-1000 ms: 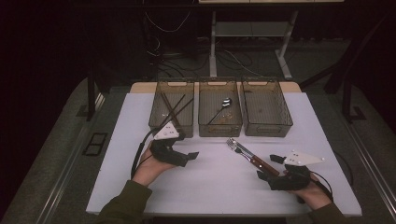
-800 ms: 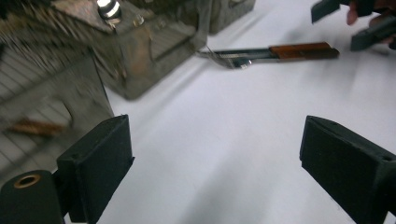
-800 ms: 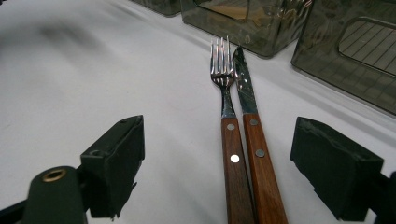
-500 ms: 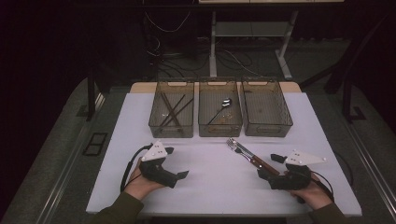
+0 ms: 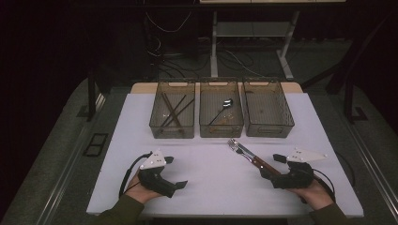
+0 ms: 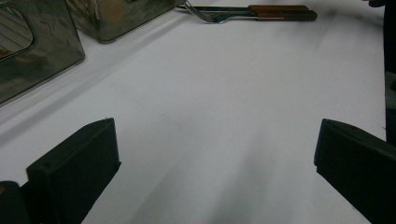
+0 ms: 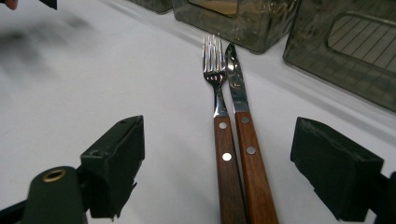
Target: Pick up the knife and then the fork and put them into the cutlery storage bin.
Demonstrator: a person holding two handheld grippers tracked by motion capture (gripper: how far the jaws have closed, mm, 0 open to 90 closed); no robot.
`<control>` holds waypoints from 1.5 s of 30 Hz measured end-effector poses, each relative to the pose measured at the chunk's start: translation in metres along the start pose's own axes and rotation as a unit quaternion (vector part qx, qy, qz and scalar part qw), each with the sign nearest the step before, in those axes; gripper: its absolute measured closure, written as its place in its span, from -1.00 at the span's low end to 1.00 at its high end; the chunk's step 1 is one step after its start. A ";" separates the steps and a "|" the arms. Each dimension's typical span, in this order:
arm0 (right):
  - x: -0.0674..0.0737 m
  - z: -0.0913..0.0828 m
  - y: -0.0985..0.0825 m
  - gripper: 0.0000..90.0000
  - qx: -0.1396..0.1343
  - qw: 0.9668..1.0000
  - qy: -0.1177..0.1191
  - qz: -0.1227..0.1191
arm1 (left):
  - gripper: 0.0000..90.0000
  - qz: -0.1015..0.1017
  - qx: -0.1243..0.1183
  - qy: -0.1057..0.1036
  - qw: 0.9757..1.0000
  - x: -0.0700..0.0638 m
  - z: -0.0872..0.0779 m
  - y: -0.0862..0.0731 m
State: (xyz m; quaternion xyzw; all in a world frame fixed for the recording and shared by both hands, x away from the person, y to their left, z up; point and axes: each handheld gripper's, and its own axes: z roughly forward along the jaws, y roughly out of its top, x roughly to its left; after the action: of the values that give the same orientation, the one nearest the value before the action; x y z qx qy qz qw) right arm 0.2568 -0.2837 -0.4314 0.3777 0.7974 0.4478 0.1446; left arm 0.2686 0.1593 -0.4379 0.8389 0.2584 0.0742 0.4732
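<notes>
The right gripper point(image 7: 217, 158) rests low on the white table point(image 5: 211, 187) with its fingers point(image 7: 116, 158) spread wide. A wood-handled fork point(image 7: 219, 135) and a wood-handled knife point(image 7: 245, 144) lie side by side between those fingers, touching neither pad, their tips pointing away toward the smoky plastic bins point(image 5: 267, 110). The left gripper point(image 5: 177, 172) has just been opening; its fingers point(image 6: 79, 168) stand fully apart over bare table, with the cutlery well beyond its tips.
</notes>
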 end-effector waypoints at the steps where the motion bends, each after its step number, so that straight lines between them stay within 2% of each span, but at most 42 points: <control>1: 0.001 0.000 0.001 -0.60 0.000 1.000 -0.004 -0.005 | -1.00 0.000 -0.001 -0.001 1.000 0.000 0.000 0.000; 3: 0.001 -0.001 0.002 -0.60 0.005 1.000 -0.008 -0.005 | -1.00 -0.002 0.000 -0.002 1.000 0.000 0.001 0.000; 5: -0.001 -0.001 0.004 -0.73 0.011 1.000 0.000 -0.001 | -1.00 0.001 0.003 -0.005 1.000 0.001 0.001 -0.001; 9: -0.005 -0.002 0.006 -0.68 0.026 1.000 0.004 0.010 | -1.00 0.000 0.002 -0.006 1.000 0.000 0.002 0.000; 10: -0.006 -0.002 0.007 -0.67 0.031 0.999 0.010 0.009 | -1.00 -0.002 0.002 -0.006 1.000 0.000 0.002 0.000; 13: -0.007 -0.002 0.009 -0.67 0.039 0.999 0.008 0.007 | -1.00 0.001 0.002 -0.006 1.000 -0.001 0.001 0.000; 17: -0.009 0.001 0.013 -0.67 0.043 0.999 0.006 0.008 | -1.00 0.001 0.000 -0.004 1.000 0.000 0.001 0.000; 19: -0.011 0.004 0.016 -0.67 0.046 0.999 0.004 0.006 | -1.00 -0.006 -0.001 -0.004 1.000 0.001 0.000 0.000; 26: -0.017 0.012 0.027 -0.67 0.047 0.999 0.000 0.004 | -1.00 -0.003 -0.002 -0.006 1.000 0.000 0.002 0.000; 31: -0.021 0.019 0.036 -0.67 0.051 0.999 0.006 0.010 | -1.00 -0.001 0.003 -0.005 1.000 0.000 0.003 -0.001; 35: -0.021 0.024 0.045 -0.67 0.059 0.998 0.011 0.004 | -1.00 -0.001 0.003 -0.007 1.000 0.000 0.004 -0.001; 39: -0.023 0.026 0.051 -0.67 0.066 0.998 0.023 0.008 | -1.00 0.004 0.005 -0.008 1.000 0.000 0.004 -0.001; 45: -0.024 0.031 0.060 -0.67 0.087 0.996 0.016 -0.010 | -1.00 0.008 0.009 -0.009 1.000 -0.002 0.005 0.000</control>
State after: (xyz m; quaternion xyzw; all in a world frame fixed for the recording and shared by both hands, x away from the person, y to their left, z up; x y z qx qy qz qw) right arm 0.3188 -0.2637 -0.4014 0.3733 0.8393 0.3815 0.1029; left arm 0.2687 0.1542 -0.4408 0.8459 0.2480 0.0684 0.4672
